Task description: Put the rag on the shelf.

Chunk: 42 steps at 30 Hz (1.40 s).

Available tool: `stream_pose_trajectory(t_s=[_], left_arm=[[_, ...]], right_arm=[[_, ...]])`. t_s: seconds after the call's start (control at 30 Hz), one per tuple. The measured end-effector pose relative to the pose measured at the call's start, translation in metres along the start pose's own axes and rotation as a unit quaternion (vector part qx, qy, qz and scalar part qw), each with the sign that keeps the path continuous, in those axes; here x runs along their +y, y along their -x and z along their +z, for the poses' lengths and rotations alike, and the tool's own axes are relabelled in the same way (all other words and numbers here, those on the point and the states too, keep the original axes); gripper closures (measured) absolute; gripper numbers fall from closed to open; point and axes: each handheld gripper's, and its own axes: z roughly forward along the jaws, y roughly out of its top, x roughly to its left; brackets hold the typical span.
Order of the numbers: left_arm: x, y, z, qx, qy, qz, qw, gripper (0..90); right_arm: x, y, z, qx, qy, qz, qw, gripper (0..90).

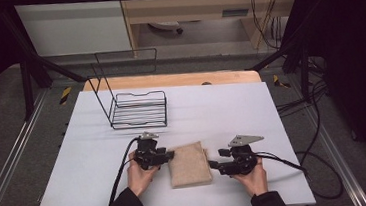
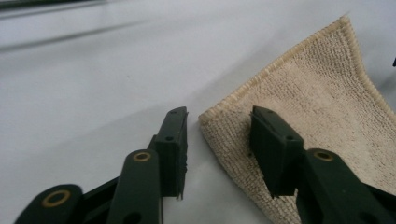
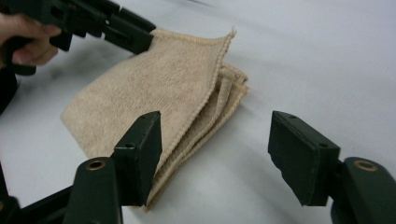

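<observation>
Folded towel (image 1: 190, 164) on table (image 1: 75, 157) between left claw (image 1: 171, 154) and right claw (image 1: 211, 164); wire rack (image 1: 139, 109) behind.

We list a folded towel (image 1: 190, 163) of beige looped terry cloth, rough and matt, with stitched hems. The table (image 1: 231, 109) has a smooth, white, faintly sheened top on a pale wood board. The basket (image 1: 138, 109) is thin black wire. The left gripper (image 2: 219, 140) and right gripper (image 3: 217, 154) look like matt black plastic with brass-coloured rivets.
</observation>
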Motion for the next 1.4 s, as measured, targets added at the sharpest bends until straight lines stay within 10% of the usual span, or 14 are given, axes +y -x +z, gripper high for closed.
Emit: stream_pose_trajectory(t_s=[0.43, 0.97, 1.4], left_arm=[[-0.001, 0.007, 0.004, -0.013, -0.007, -0.004, 0.9999, 76.3], [-0.001, 0.004, 0.001, -0.016, -0.014, -0.009, 0.9997, 70.8], [0.000, 0.005, -0.012, -0.046, 0.019, -0.003, 0.9988, 84.0]], right_arm=[[0.016, 0.010, 0.037, -0.030, -0.023, 0.037, 0.9986, 55.5], [0.016, 0.006, 0.049, -0.004, -0.064, 0.072, 0.9953, 80.0], [0.021, 0.003, 0.033, 0.015, -0.023, 0.057, 0.9980, 85.5]])
